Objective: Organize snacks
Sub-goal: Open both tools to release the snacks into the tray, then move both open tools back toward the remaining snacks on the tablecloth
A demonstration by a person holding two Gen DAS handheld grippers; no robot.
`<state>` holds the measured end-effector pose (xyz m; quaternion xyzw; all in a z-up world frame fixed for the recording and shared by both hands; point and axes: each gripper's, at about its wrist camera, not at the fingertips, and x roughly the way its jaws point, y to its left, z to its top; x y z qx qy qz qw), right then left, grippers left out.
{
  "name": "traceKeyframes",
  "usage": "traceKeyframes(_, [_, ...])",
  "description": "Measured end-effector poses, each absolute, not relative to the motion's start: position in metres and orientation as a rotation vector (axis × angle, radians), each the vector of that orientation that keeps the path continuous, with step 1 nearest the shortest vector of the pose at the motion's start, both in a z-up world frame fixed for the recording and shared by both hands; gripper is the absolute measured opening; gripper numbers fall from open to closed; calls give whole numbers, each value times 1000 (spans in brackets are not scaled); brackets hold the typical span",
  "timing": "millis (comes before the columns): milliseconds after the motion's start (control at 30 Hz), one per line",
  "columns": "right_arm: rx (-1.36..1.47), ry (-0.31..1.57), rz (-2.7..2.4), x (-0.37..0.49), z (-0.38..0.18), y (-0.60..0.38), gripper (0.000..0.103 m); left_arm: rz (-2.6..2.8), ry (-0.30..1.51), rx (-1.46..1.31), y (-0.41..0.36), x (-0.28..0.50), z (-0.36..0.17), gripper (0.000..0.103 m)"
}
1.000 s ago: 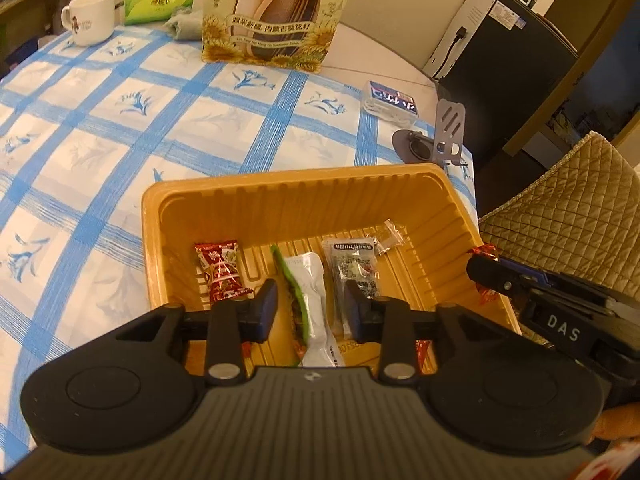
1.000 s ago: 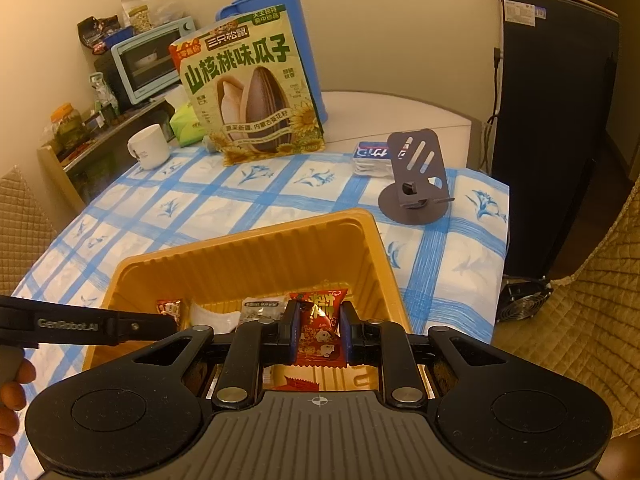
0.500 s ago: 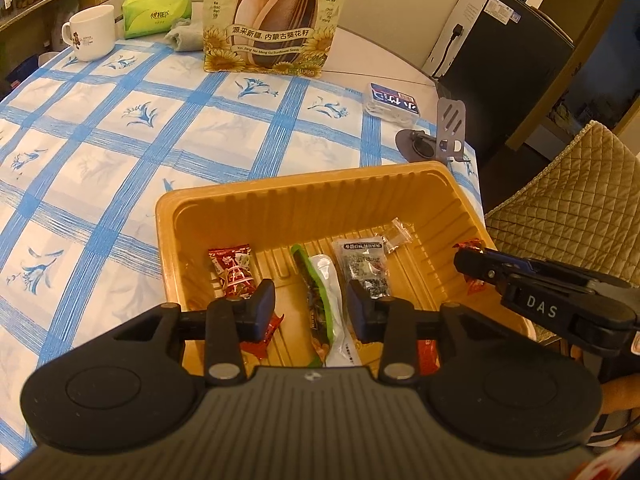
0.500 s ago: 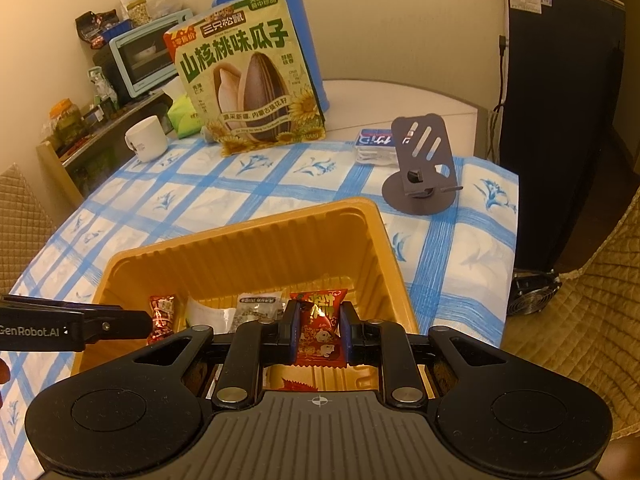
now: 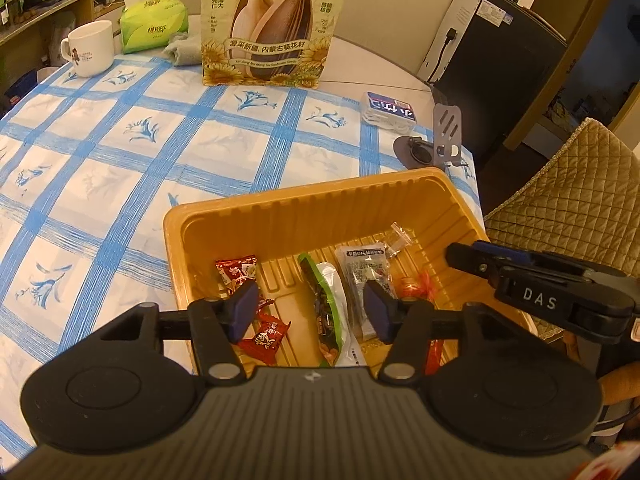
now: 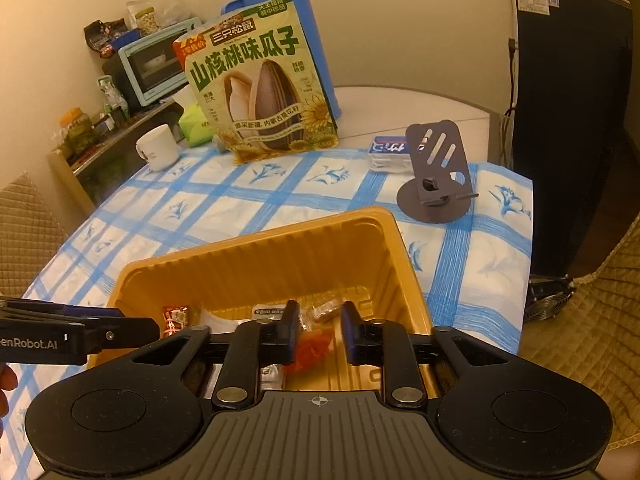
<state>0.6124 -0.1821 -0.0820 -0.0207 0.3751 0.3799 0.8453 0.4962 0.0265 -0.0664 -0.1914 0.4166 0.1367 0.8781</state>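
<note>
An orange plastic tray (image 5: 304,196) sits on the blue-checked tablecloth and holds several small snack packets. Over its near end hangs my left gripper (image 5: 311,310), its jaws opening, nothing pressed between the pads. Below it lie a green-and-white packet (image 5: 324,300) and a red packet (image 5: 266,334). My right gripper (image 6: 320,332) hovers over the tray (image 6: 256,248) too, jaws opening. A red packet (image 6: 314,350) lies loose under the gap, no pad pressing on it. Each gripper shows in the other's view, the right gripper (image 5: 520,280) at the tray's right side.
A big sunflower-seed bag (image 5: 272,24) stands at the table's far side, with a white mug (image 5: 90,48) and green tissue pack (image 5: 154,24) to its left. A grey phone stand (image 6: 434,176) and small box (image 5: 390,110) sit beyond the tray. A quilted chair (image 5: 560,200) is on the right.
The right gripper's jaws have spread and let go of the red packet, which now sits lower in the tray. The left gripper's jaws have spread wider as well.
</note>
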Motion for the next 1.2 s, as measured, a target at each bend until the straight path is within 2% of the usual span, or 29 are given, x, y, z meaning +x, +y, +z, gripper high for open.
traceKeyframes(33, [-33, 775, 798, 610, -81, -184, 67, 284, 865, -393, 26, 495, -65, 60])
traceKeyframes(67, [-23, 756, 798, 608, -79, -185, 73, 283, 860, -385, 26, 494, -64, 64])
traceKeyframes(100, [-19, 744, 802, 607, -77, -186, 76, 283, 856, -378, 25, 493, -63, 69])
traceKeyframes(200, [-12, 752, 803, 606, -73, -187, 79, 277, 839, -372, 26, 490, -58, 74])
traceKeyframes(333, [6, 739, 787, 603, -67, -192, 90, 265, 806, -378, 28, 481, -48, 81])
traceKeyframes(767, [73, 696, 749, 566, -32, -209, 96, 218, 743, -344, 28, 442, -18, 90])
traceKeyframes(1200, [147, 670, 689, 485, -3, -226, 96, 135, 693, -313, 34, 363, 12, 91])
